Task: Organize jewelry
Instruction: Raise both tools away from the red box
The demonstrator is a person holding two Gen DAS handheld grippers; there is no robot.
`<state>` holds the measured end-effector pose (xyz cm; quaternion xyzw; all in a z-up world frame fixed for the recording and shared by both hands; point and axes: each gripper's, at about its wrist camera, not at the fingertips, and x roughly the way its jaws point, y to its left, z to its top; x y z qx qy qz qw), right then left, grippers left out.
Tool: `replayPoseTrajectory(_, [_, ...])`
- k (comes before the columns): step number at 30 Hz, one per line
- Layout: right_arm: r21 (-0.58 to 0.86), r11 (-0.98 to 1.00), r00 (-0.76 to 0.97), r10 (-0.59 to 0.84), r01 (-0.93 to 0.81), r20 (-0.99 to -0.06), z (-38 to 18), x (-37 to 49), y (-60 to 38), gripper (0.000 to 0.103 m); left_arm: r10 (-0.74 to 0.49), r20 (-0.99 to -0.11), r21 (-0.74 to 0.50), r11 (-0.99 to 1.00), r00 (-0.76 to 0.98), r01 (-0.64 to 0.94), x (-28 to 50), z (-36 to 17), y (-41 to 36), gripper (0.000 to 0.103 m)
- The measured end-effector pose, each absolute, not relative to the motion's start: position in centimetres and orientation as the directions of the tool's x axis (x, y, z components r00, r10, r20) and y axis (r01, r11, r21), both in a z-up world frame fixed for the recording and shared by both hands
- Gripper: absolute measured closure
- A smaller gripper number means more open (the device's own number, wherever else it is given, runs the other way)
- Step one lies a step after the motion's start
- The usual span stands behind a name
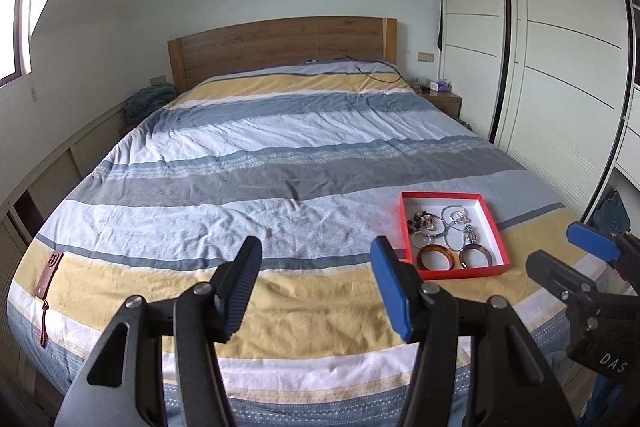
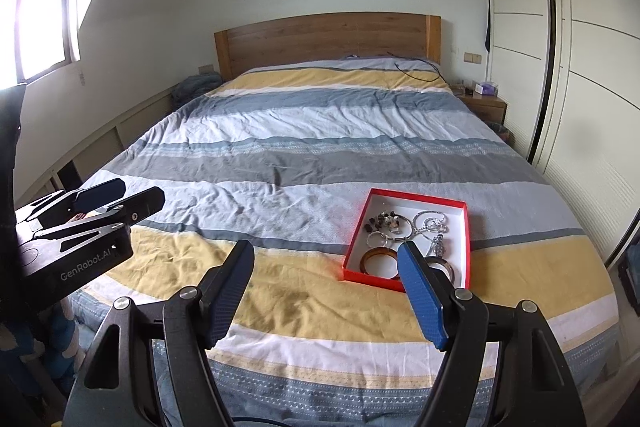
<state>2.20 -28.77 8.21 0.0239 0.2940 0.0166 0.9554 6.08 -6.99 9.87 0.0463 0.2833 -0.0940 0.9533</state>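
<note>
A shallow red tray [image 1: 404, 223] [image 2: 354, 241] with a white floor lies on the striped bed near its foot, right of centre. In it lie two brown bangles [image 1: 435, 257] [image 2: 378, 257], silver chains and bracelets [image 1: 456, 217] [image 2: 430, 223] and small dark beads [image 2: 378, 221]. My left gripper [image 1: 316, 255] is open and empty above the bedspread, left of the tray. My right gripper [image 2: 326, 257] is open and empty, just short of the tray's near edge. Each gripper also shows in the other's view: the right one [image 1: 560, 247], the left one [image 2: 138, 193].
The striped bedspread [image 1: 280, 163] covers the bed up to a wooden headboard [image 1: 280, 43]. A dark red phone case with a strap [image 1: 50, 273] lies near the bed's left edge. A black cable [image 1: 380, 71] lies by the pillows. A white wardrobe [image 1: 560, 67] and nightstand [image 1: 444, 101] stand on the right.
</note>
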Motion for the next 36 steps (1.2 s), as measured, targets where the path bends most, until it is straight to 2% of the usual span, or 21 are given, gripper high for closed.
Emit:
replayPoseTrajectory(22, [-0.01,0.997,0.842,0.063,-0.081,-0.536,8.3,-3.5,-24.4,0.027,-0.104,-0.46,0.005,0.993,0.882,0.119,-2.1,9.7,-0.7,0.048])
replayPoseTrajectory(25, [-0.013,0.996,0.845,0.07,-0.09,-0.531,8.4,-3.9,-24.0,0.024,-0.111,-0.459,-0.008,0.993,0.881,0.12,-2.8,9.5,-0.2,0.048])
replayPoseTrajectory(36, [-0.008,0.996,0.843,0.074,-0.093,-0.533,8.0,-4.6,-24.1,0.024,-0.11,-0.46,0.004,0.992,0.881,0.126,-3.6,9.2,0.2,0.048])
